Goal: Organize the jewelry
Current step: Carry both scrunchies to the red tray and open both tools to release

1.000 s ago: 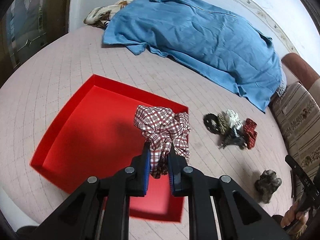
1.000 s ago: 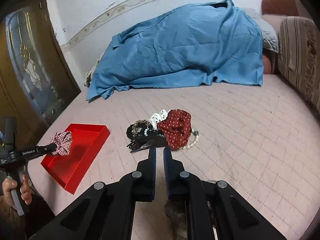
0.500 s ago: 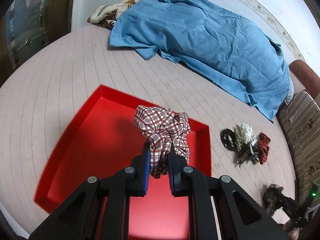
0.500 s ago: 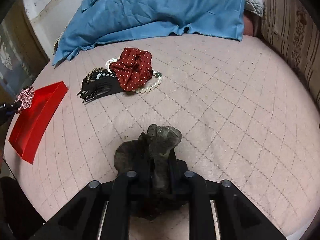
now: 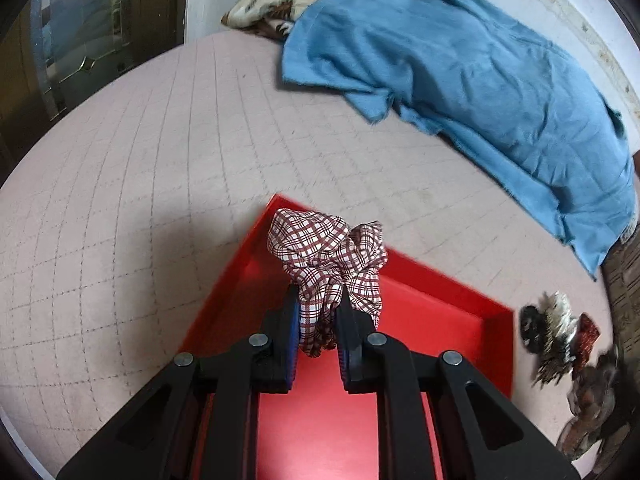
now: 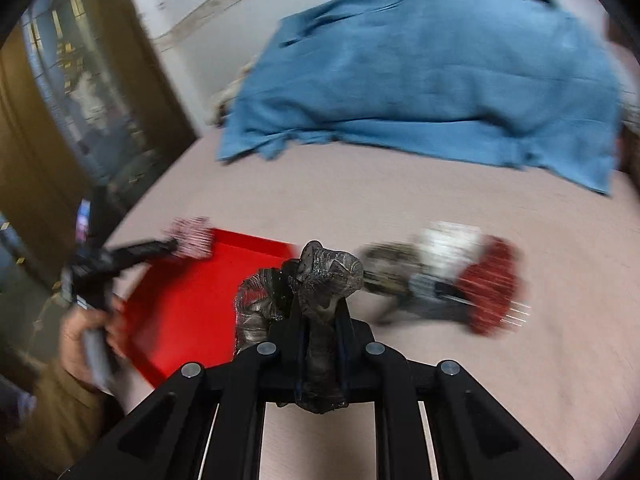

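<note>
My left gripper [image 5: 317,300] is shut on a red-and-white plaid scrunchie [image 5: 328,256] and holds it above the red tray [image 5: 440,320]. My right gripper [image 6: 320,312] is shut on a dark grey shiny scrunchie [image 6: 316,276], lifted off the bed. In the blurred right wrist view the red tray [image 6: 192,300] lies at the left, with the left gripper and plaid scrunchie [image 6: 192,236] over its far corner. A pile of accessories [image 6: 448,276] with a red dotted scrunchie lies at the right; it also shows in the left wrist view [image 5: 556,336].
Everything lies on a pink quilted bedspread [image 5: 160,168]. A blue cloth [image 5: 480,80] covers the far side of the bed. A striped cushion [image 5: 628,280] is at the right edge. A glass door [image 6: 80,100] stands beyond the bed's left edge.
My right gripper closed on the dark scrunchie, lifted it and swung left toward the tray. My left gripper moved farther over the tray with the plaid scrunchie.
</note>
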Available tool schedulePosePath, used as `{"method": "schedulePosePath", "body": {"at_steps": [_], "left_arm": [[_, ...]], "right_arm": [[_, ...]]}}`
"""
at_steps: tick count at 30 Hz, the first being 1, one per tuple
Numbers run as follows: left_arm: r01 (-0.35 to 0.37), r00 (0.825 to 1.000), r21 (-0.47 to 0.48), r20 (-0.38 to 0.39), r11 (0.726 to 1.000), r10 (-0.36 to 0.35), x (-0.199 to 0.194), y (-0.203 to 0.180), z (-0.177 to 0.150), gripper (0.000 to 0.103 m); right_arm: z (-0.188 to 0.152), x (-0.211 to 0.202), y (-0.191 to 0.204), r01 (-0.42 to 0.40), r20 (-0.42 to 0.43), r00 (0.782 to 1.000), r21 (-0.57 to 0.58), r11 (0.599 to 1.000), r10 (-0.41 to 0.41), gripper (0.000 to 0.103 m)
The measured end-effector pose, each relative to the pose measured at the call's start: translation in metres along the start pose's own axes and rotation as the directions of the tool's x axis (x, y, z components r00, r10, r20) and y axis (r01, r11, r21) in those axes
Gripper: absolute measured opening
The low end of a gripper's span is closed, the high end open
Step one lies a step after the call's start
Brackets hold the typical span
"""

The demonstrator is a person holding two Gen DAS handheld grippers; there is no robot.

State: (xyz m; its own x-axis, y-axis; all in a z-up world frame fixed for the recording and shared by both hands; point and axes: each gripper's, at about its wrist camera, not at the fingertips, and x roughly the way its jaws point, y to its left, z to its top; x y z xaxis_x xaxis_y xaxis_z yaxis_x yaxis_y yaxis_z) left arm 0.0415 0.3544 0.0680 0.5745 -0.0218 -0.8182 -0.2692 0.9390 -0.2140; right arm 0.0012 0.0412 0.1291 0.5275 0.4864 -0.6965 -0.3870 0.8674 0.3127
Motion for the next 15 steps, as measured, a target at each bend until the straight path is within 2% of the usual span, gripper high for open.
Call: {"method": "schedulePosePath", "body": {"at_steps": [4, 6, 8, 10, 12, 15], "left_arm": [[0.003, 0.999, -0.015, -0.042, 1.000, -0.004, 0.006, 0.008, 0.001, 0.018], [0.024, 0.998, -0.038, -0.057, 0.999, -0.026, 0.008, 0.012, 0.001, 0.026], [0.058, 0.996, -0.057, -0.064, 0.997, -0.062, 0.009, 0.015, 0.001, 0.042], [0.093, 0.994, -0.058, -0.055, 0.994, -0.096, 0.006, 0.015, 0.000, 0.045], [0.122, 0.992, -0.059, -0.036, 0.991, -0.124, 0.000, 0.014, 0.001, 0.050], [0.147, 0.989, -0.068, -0.005, 0.987, -0.148, -0.008, 0.015, 0.003, 0.056]], "right_arm": [[0.022, 0.068, 0.048, -0.026, -0.071, 0.997, -0.064, 0.998, 0.021, 0.014], [0.028, 0.102, 0.065, -0.016, -0.107, 0.994, -0.086, 0.996, 0.007, 0.016], [0.030, 0.125, 0.073, 0.019, -0.119, 0.992, -0.109, 0.994, -0.033, 0.017], [0.030, 0.146, 0.078, 0.053, -0.133, 0.989, -0.117, 0.992, -0.069, 0.019], [0.032, 0.156, 0.076, 0.079, -0.138, 0.986, -0.108, 0.991, -0.094, 0.041], [0.034, 0.153, 0.072, 0.099, -0.114, 0.988, -0.084, 0.992, -0.108, 0.064]]}}
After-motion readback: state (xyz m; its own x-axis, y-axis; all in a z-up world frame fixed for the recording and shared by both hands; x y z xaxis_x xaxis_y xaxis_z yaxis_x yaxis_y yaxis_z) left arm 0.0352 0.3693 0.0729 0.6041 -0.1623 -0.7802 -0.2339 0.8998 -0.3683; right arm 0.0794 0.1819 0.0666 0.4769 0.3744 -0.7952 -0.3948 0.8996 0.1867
